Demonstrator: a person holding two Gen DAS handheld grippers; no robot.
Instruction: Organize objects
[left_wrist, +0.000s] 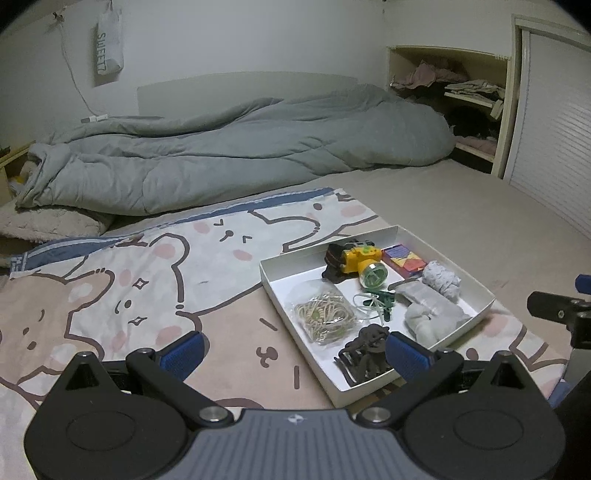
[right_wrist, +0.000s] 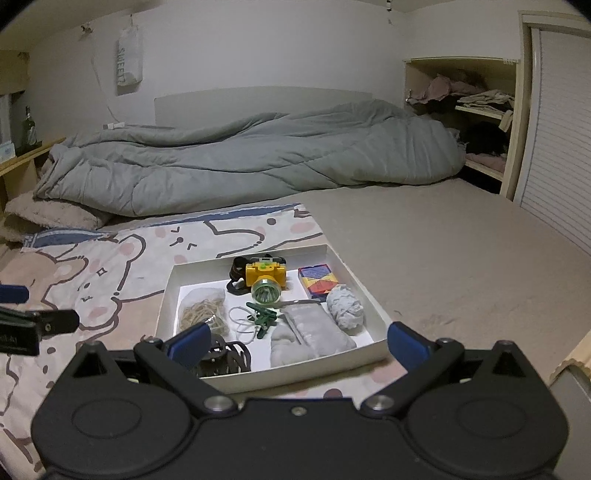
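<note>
The left gripper (left_wrist: 295, 349) hovers low over the bear blanket (left_wrist: 122, 295), jaws spread wide and holding nothing, its right finger (left_wrist: 404, 352) over the near corner of the tray (left_wrist: 280, 291). The right gripper (right_wrist: 297, 341) is level in front of the tray (right_wrist: 168, 295), also released and empty, its fingers straddling the near edge.

The shallow white tray lies on the blanket near its right edge. In it, left to right: a bag of rubber bands (right_wrist: 201, 312), a dark hair claw (right_wrist: 225, 356) at the near corner, a yellow headlamp (right_wrist: 264, 280) with a dark strap, green pegs (right_wrist: 264, 319) on a pale cord, a grey cloth bundle (right_wrist: 308, 338), a coloured box (right_wrist: 317, 282) and a white wad (right_wrist: 345, 306).

The left finger (right_wrist: 188, 341) of the right gripper covers part of the claw. What the grey bundle is I cannot tell. Behind, a grey duvet (right_wrist: 251, 162) is heaped across the bed
</note>
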